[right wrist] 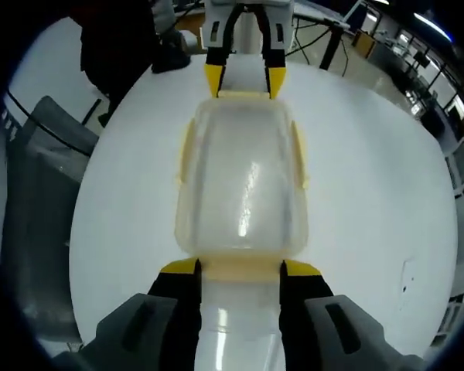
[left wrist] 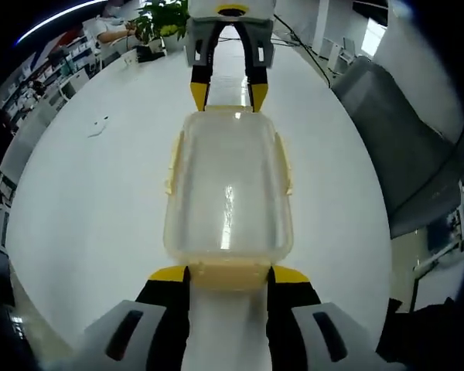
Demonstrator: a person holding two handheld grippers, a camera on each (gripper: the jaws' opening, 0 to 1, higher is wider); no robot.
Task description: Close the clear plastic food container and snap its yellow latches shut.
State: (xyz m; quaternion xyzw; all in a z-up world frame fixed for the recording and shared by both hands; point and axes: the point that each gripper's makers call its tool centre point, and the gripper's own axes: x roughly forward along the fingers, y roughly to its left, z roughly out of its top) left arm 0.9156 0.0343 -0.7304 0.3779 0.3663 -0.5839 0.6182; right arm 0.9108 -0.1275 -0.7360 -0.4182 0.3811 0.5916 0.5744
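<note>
A clear plastic container [left wrist: 228, 197] sits lid-on at the middle of a round white bench [left wrist: 77, 201], caught between two hand-held tools working from opposite ends. In the left gripper view, the left gripper [left wrist: 228, 277] has its yellow-tipped jaws spread to either side of the near end latch [left wrist: 228, 274], while the right gripper [left wrist: 228, 93] stands at the far end, its tips spread at the far latch. The right gripper view gives the mirror picture: the container [right wrist: 243, 185], its near latch [right wrist: 241, 268] between spread jaws, and side latches [right wrist: 299, 154] lying along the long edges. Neither tool is pinching anything. The lid appears already seated, so the step in hand looks to be the snapping of the two end latches. The next move likely calls for pressing each end flap down against the wall until it clicks, with equal force from both ends so the box does not slide. Whether the side latches are locked cannot be told.
</note>
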